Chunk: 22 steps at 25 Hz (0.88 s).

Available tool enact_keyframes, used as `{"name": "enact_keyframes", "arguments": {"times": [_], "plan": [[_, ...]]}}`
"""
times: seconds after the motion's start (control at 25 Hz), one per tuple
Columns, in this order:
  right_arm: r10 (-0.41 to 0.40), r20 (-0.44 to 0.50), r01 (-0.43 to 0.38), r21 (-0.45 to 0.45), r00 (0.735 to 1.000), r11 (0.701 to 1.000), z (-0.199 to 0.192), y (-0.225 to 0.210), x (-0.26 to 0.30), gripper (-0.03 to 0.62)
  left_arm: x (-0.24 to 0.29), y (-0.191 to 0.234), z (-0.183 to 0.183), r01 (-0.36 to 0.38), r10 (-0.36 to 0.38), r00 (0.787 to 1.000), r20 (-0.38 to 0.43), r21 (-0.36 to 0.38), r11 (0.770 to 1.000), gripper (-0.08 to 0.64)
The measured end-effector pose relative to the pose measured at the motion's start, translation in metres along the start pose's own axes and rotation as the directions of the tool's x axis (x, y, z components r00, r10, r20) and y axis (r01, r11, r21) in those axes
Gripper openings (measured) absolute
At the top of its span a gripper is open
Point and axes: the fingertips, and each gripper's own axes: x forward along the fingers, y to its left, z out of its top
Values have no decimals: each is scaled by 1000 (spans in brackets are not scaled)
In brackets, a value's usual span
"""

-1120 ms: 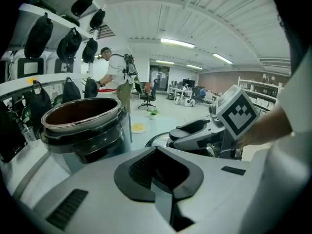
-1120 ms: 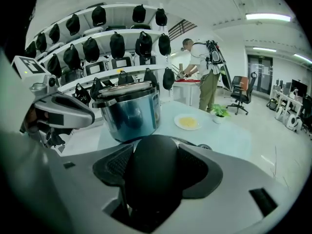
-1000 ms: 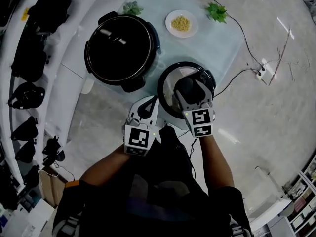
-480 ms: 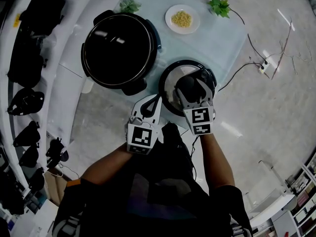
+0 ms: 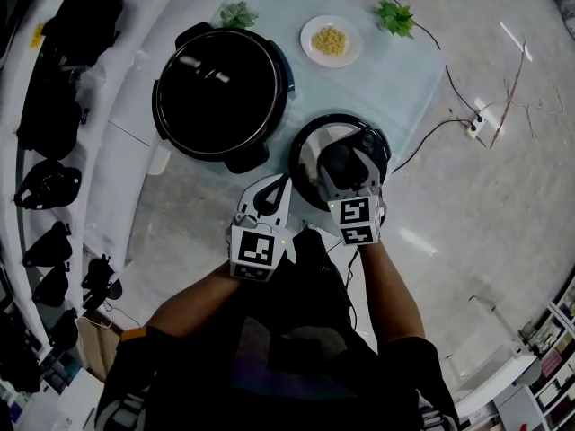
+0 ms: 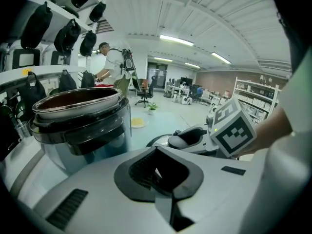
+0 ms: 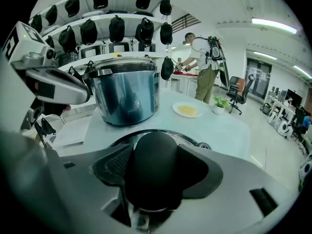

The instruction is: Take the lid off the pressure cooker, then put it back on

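The open pressure cooker pot [image 5: 220,92] stands on the pale blue table [image 5: 395,79], and it shows as a steel-blue pot in the right gripper view [image 7: 126,91] and the left gripper view [image 6: 78,116]. Its round lid [image 5: 305,155] sits to the pot's right, near the table's front corner. My right gripper [image 5: 344,164] is shut on the lid's black knob [image 7: 152,174], with the lid's rim [image 7: 195,141] showing below. I cannot tell whether the lid rests on the table. My left gripper [image 5: 274,187] hangs left of the lid, jaws together [image 6: 158,172], holding nothing.
A white plate of yellow food [image 5: 331,41] lies at the table's far side, between two small green plants [image 5: 395,18] [image 5: 238,13]. White shelves with black bags [image 5: 54,106] run along the left. Cables [image 5: 449,88] trail on the floor at right. A person [image 7: 202,57] stands far behind.
The right gripper's marker cube has drawn slightly closer to the lid. The lid, the pot and the left gripper keep their places.
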Motion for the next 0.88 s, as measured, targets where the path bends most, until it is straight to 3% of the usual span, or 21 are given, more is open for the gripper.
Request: {"name": "enact_keyframes", "arguments": {"times": [0.4, 0.68, 0.88], "plan": [[-12, 18, 12, 21, 1000, 1000, 7, -2, -8, 306, -16, 3, 13, -45, 43, 998, 36, 48, 998, 8], [-18, 127, 13, 37, 992, 999, 46, -1, -61, 302, -42, -6, 42, -97, 92, 991, 100, 41, 994, 8], [-5, 223, -2, 29, 975, 1000, 72, 6, -117, 243, -71, -26, 65, -138, 131, 974, 183, 25, 990, 8]]}}
